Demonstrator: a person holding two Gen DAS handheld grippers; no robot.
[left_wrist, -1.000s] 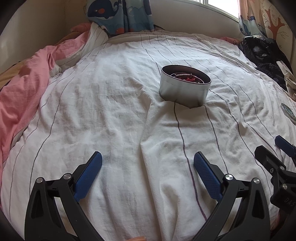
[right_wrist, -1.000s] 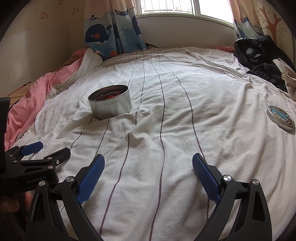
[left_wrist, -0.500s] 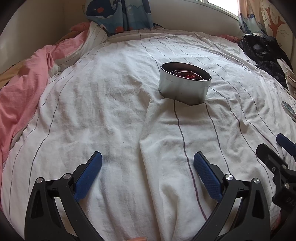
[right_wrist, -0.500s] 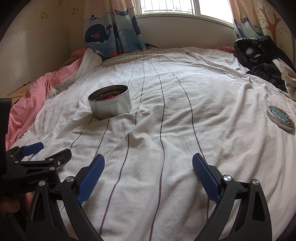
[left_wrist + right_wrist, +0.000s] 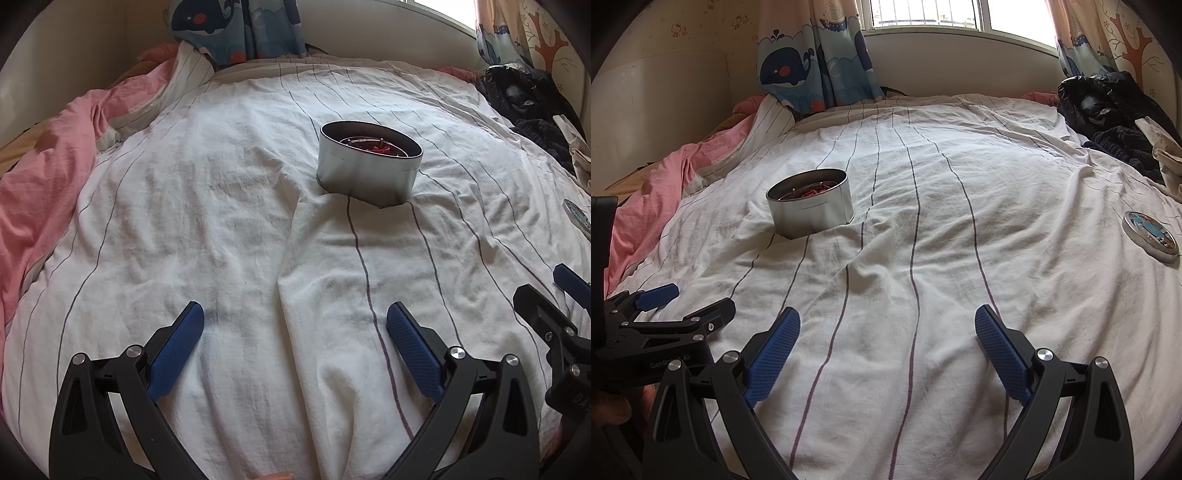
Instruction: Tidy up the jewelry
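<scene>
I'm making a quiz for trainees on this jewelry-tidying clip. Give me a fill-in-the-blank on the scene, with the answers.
1. The round metal tin stands on the striped sheet with its top ____.
2. The jaws of the left gripper and the right gripper are both ____.
3. The lid lies ____ from the tin, at the bed's right side.

Answers: open; open; apart

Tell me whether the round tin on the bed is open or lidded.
Open. The round tin stands upright with its rim bare and red contents visible inside; its lid lies apart on the striped sheet, far right.
</scene>
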